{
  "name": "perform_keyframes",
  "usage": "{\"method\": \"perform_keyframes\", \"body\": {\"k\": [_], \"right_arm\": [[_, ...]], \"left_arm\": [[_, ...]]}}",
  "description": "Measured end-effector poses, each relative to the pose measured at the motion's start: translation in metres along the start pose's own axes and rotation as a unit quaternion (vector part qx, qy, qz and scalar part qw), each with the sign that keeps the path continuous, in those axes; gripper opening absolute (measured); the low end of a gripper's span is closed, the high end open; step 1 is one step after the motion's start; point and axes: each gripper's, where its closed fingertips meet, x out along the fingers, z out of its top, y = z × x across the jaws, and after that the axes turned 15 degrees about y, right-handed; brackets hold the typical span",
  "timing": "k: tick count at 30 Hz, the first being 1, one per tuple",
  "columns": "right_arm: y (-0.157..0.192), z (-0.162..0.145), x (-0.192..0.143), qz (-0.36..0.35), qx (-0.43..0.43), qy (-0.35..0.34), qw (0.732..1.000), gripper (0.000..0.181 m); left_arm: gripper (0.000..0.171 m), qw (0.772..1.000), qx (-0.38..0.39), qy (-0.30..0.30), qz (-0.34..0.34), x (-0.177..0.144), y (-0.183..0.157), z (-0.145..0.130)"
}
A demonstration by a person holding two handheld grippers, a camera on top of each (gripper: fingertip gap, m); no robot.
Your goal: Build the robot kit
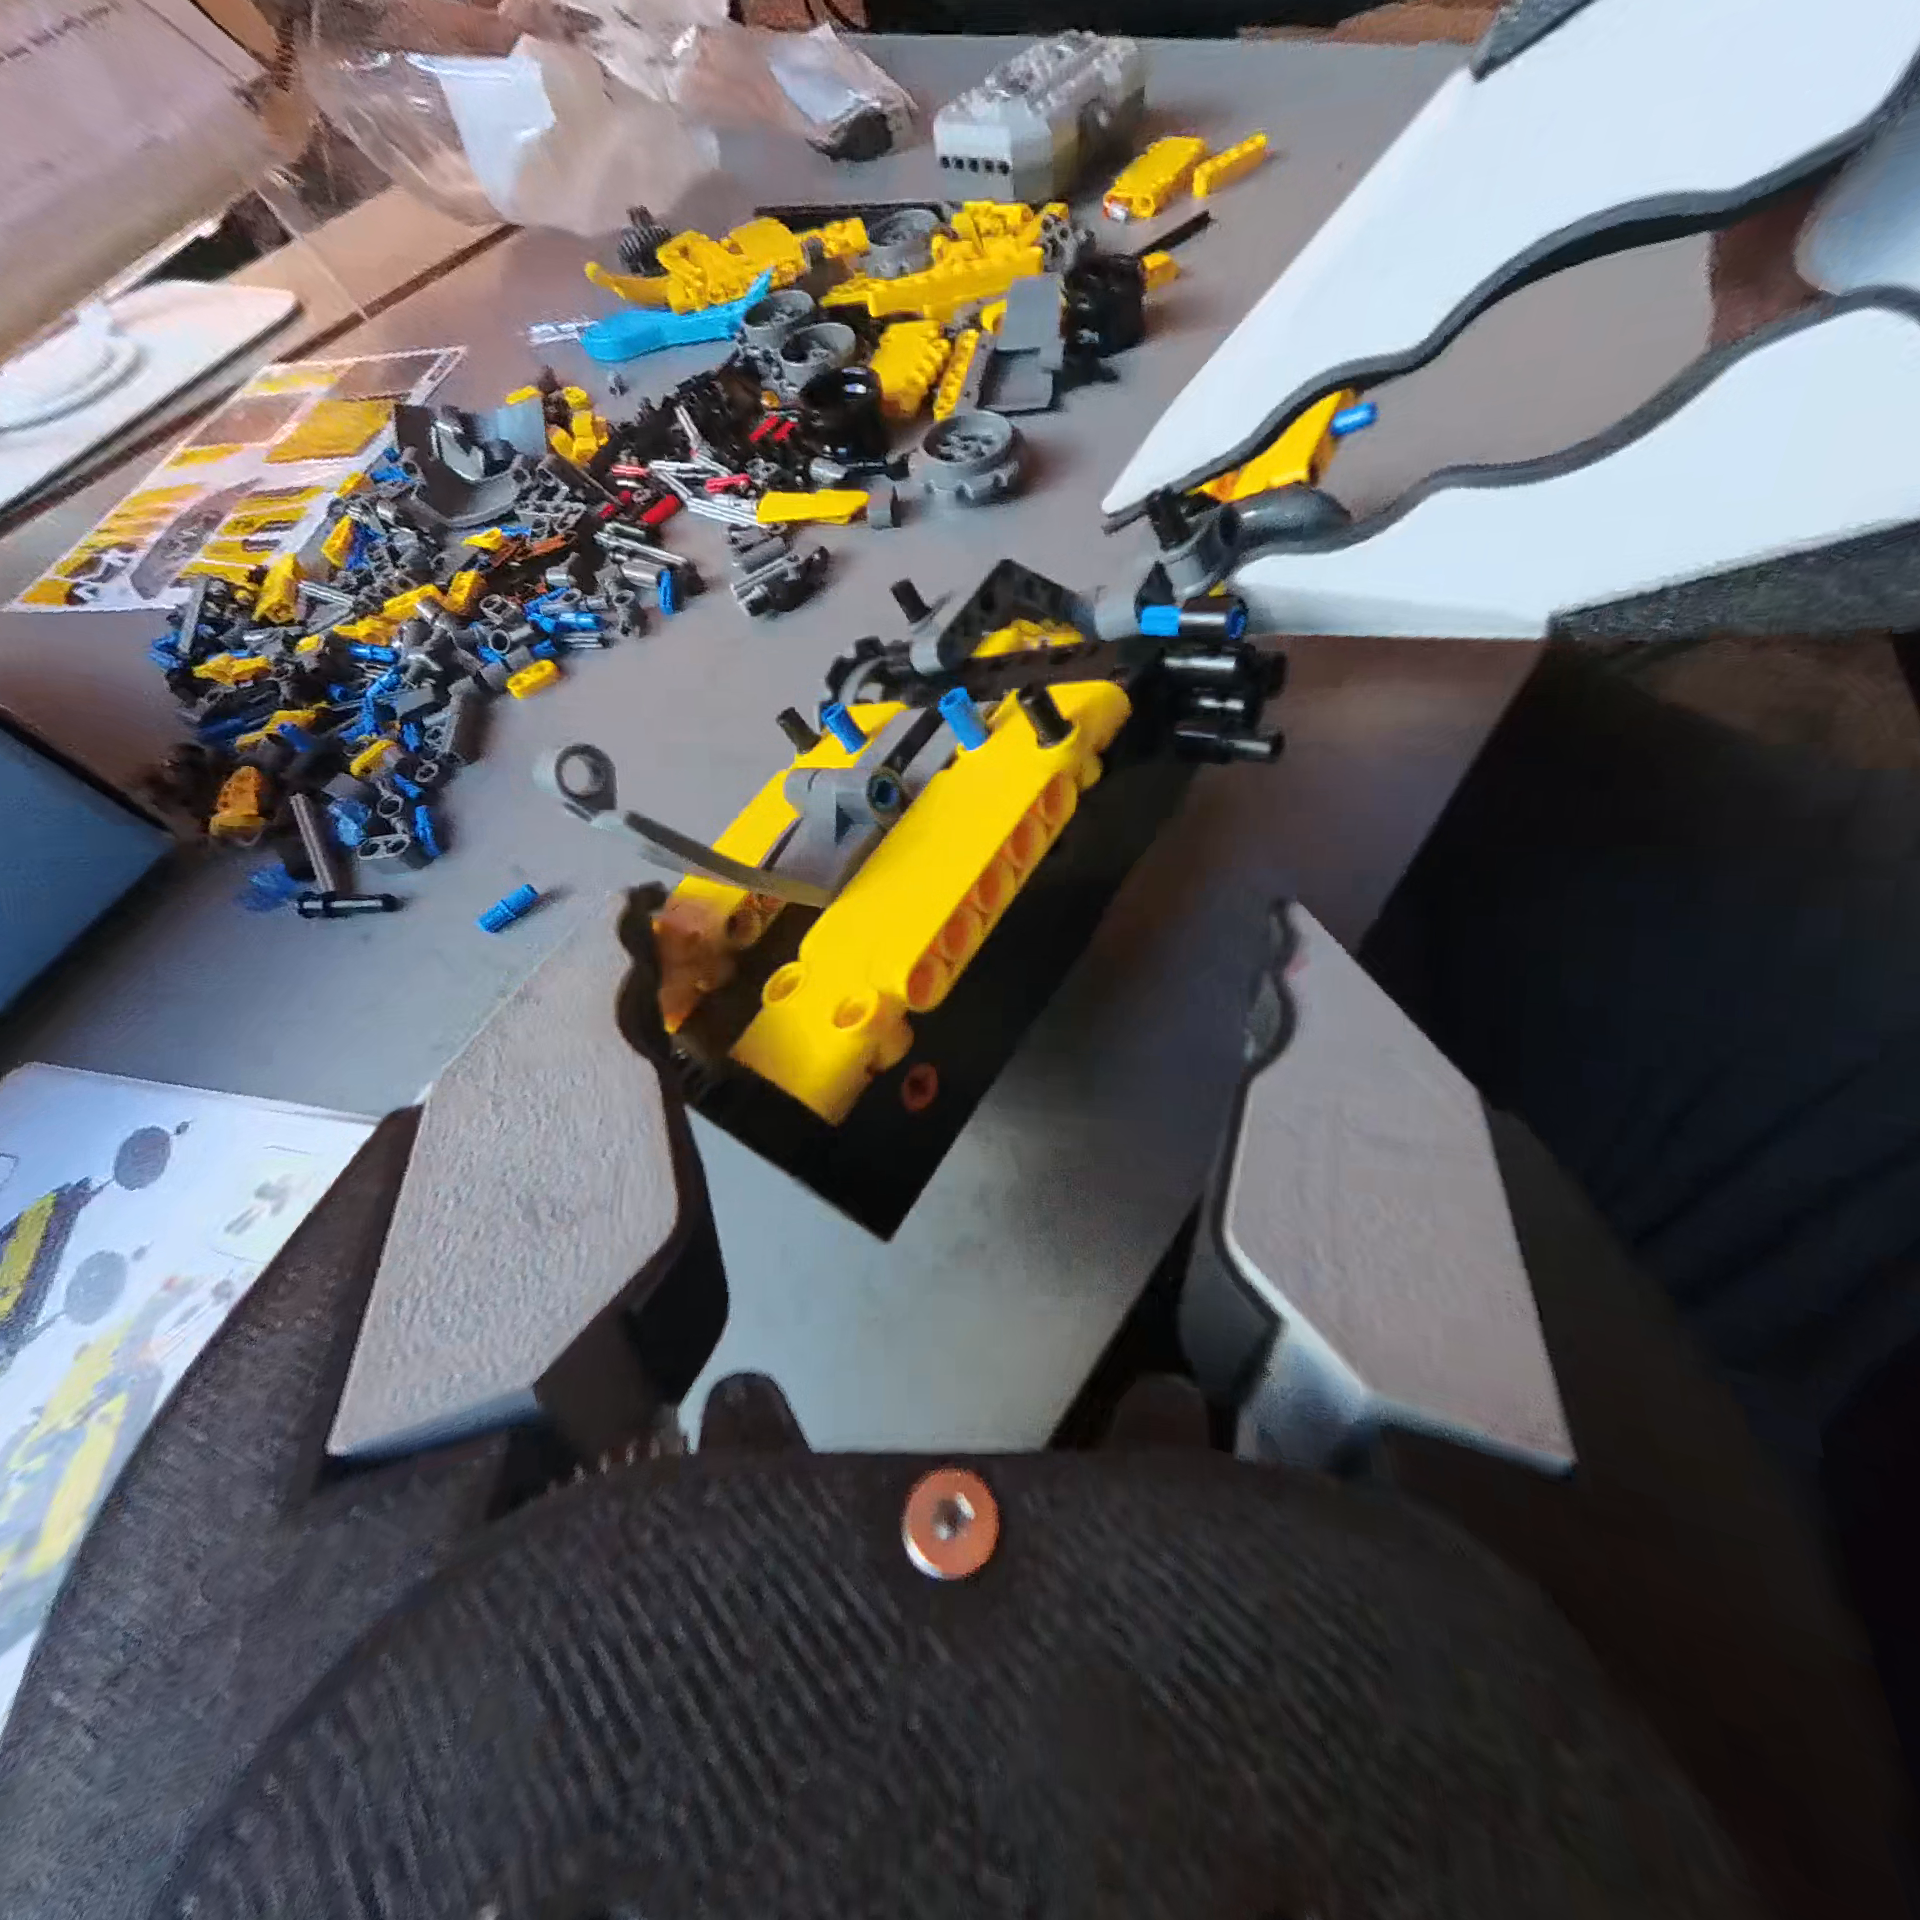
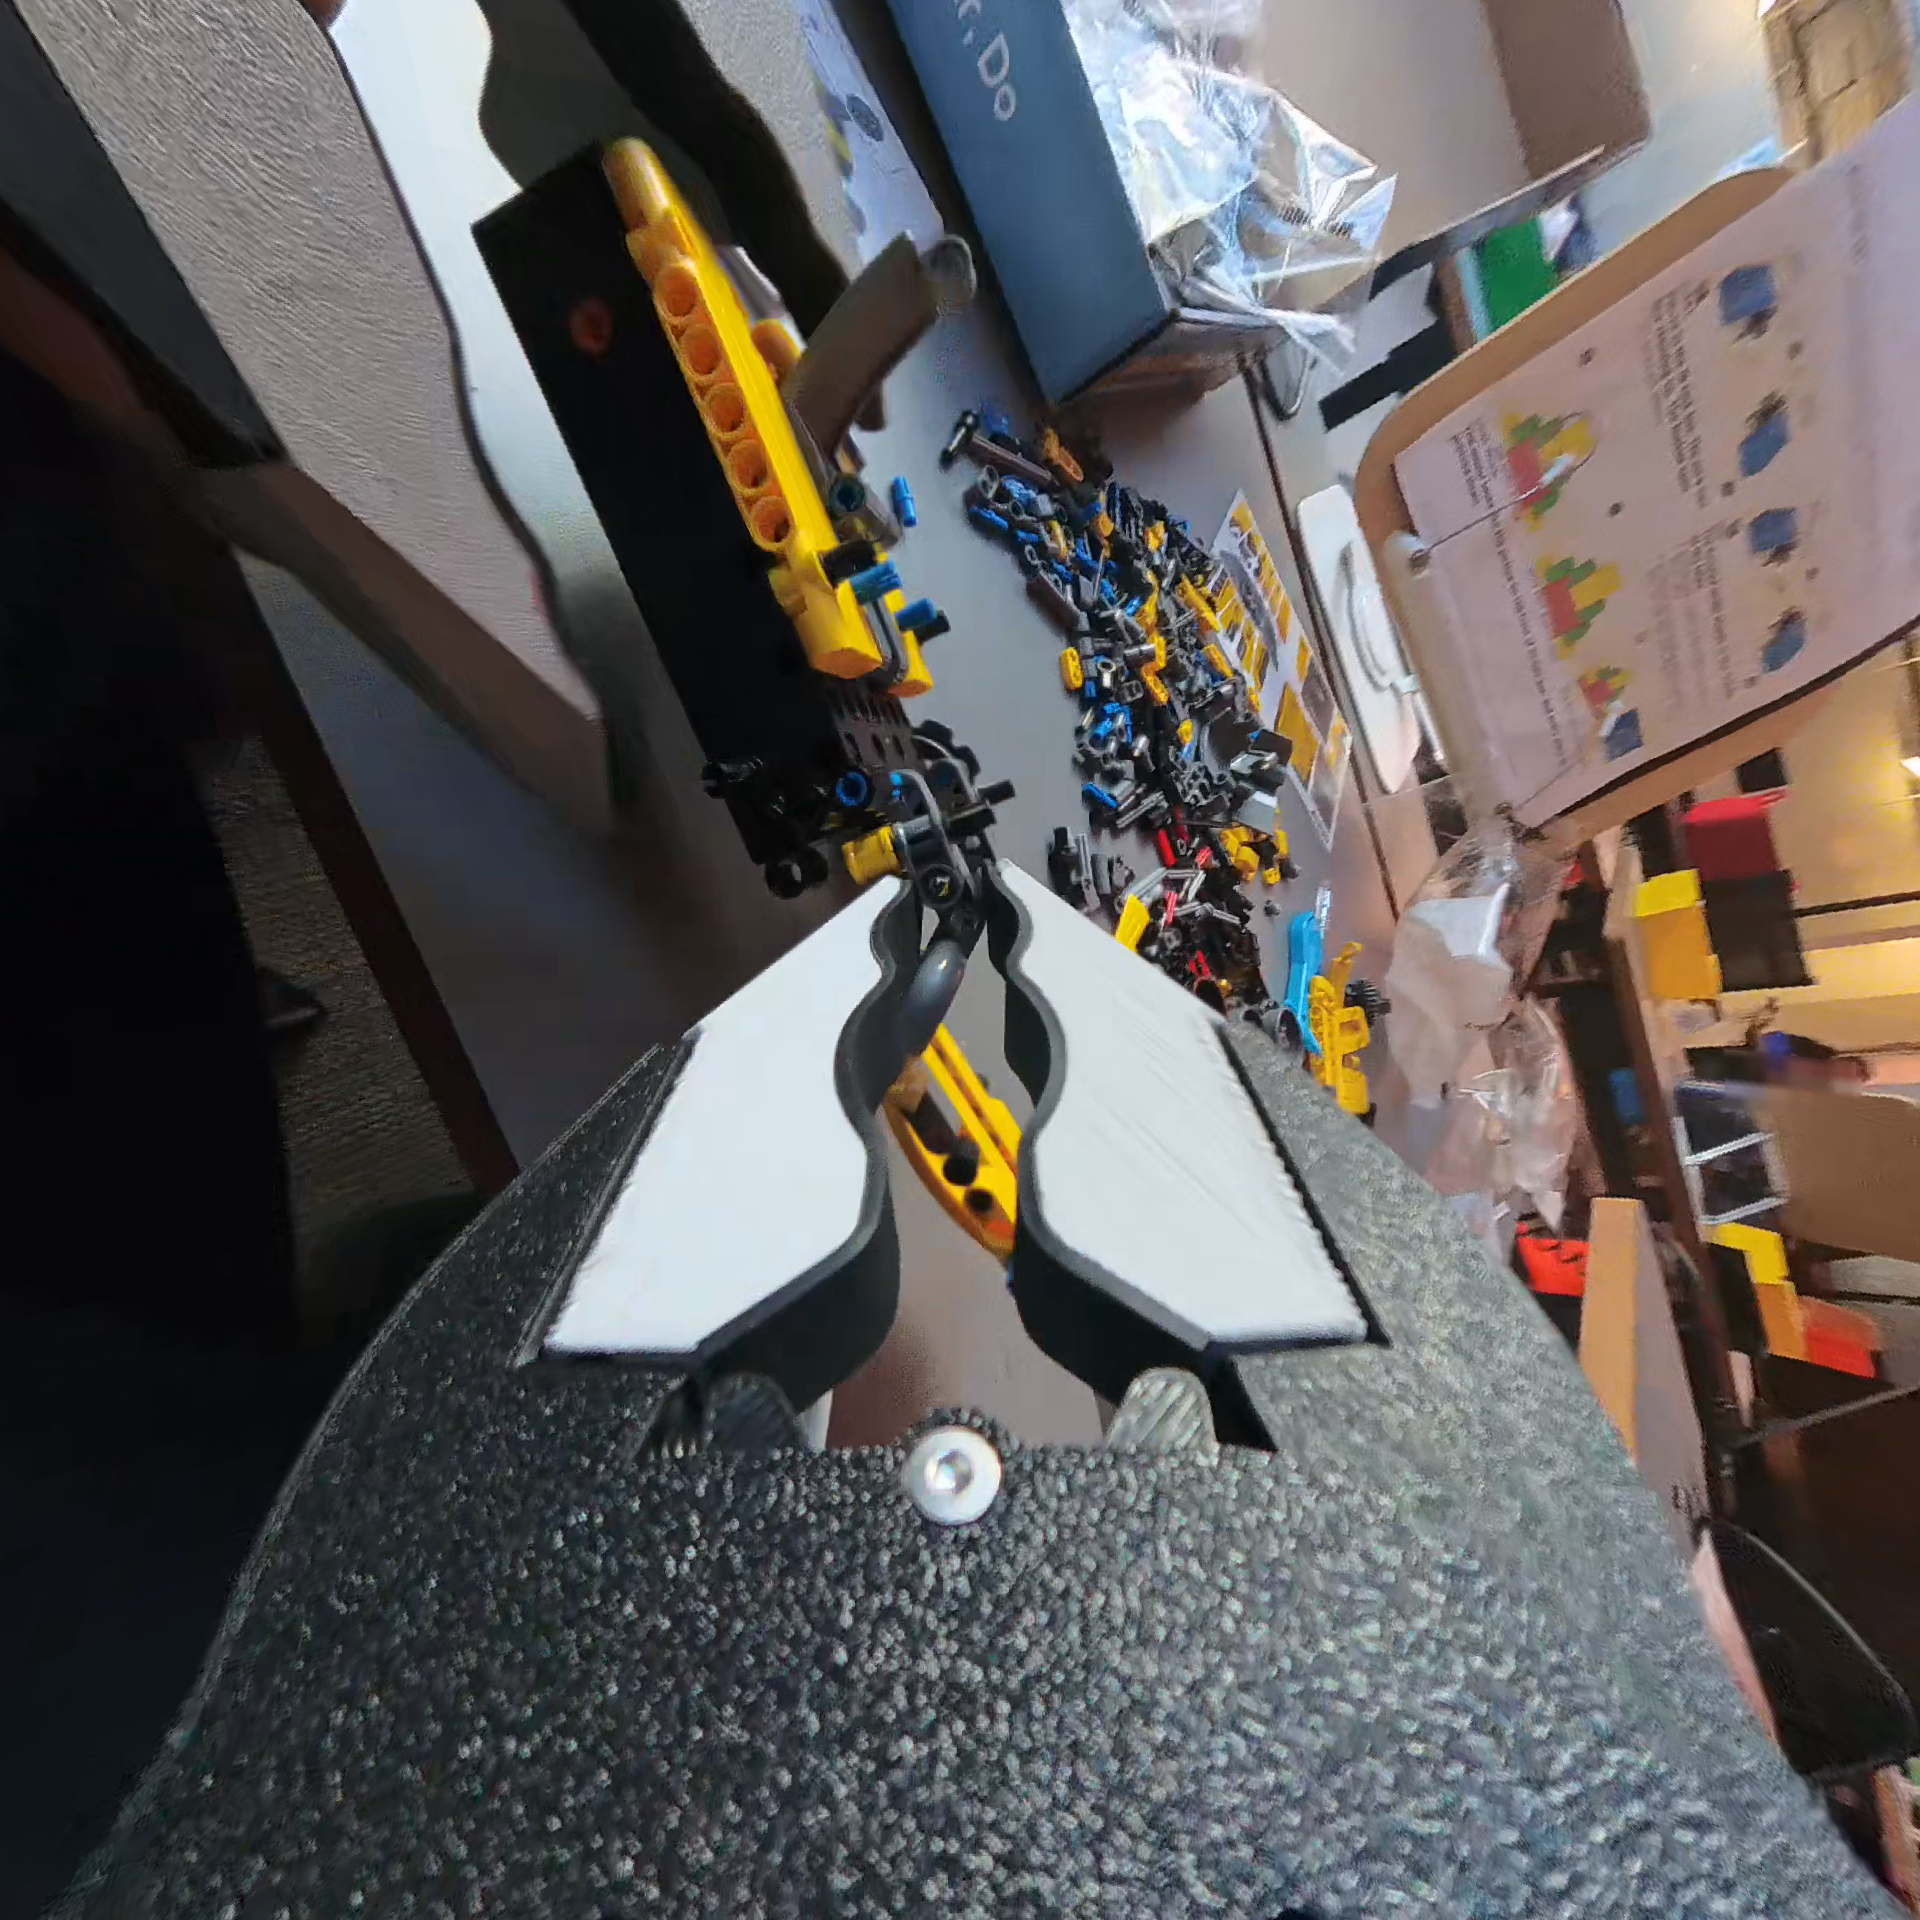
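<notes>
A part-built model [image 1: 935,883] of yellow beams on a black block lies on the grey table [image 1: 312,987]. It also shows in the right wrist view [image 2: 727,416]. My left gripper [image 1: 951,935] is closed around its near end, the left pad [image 1: 634,966] against the yellow beams and the right pad at the black block's side. My right gripper [image 2: 951,883] is shut on a small dark grey curved piece [image 2: 925,987] with a yellow part behind it. The piece's tip meets the model's far end. The right gripper also shows in the left wrist view [image 1: 1184,551].
A heap of loose black, blue, yellow and grey parts [image 1: 416,644] lies left of the model, with larger yellow parts [image 1: 914,281] behind. A sticker sheet [image 1: 239,468], an instruction booklet [image 1: 104,1299], a dark box [image 2: 1039,187] and plastic bags [image 1: 582,114] lie around. The table edge [image 1: 1455,779] runs at the right. The gap from one gripper's tips to the other's is roughly 7 cm.
</notes>
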Motion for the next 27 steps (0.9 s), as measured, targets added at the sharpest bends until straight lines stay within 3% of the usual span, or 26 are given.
{"method": "perform_keyframes", "body": {"k": [8,12,15,20,22,24,27], "right_arm": [[0.033,-0.021,0.015,-0.034,-0.079,0.016,0.996,0.018],[0.039,-0.022,0.010,-0.009,-0.084,-0.002,0.996,0.019],[0.047,-0.020,0.002,0.048,-0.072,-0.029,0.996,0.021],[0.055,-0.015,-0.018,0.213,0.005,-0.088,0.973,0.026],[0.051,-0.013,-0.029,0.266,0.029,-0.117,0.957,0.026],[0.043,-0.012,-0.038,0.309,0.046,-0.140,0.940,0.024],[0.030,-0.012,-0.039,0.377,0.078,-0.150,0.911,0.019]], "left_arm": [[0.087,0.995,0.085,0.039,0.044,-0.003,0.008,-0.027],[0.091,0.991,0.116,0.049,0.032,-0.004,0.012,-0.028],[0.093,0.990,0.125,0.055,0.038,-0.005,0.022,-0.029],[0.087,0.991,0.105,0.057,0.052,-0.024,0.031,-0.038],[0.075,0.995,0.077,0.061,0.035,-0.037,0.017,-0.041],[0.052,0.998,0.039,0.052,-0.020,-0.045,-0.016,-0.039],[0.034,0.996,0.000,0.043,-0.078,-0.039,-0.056,-0.033]]}}
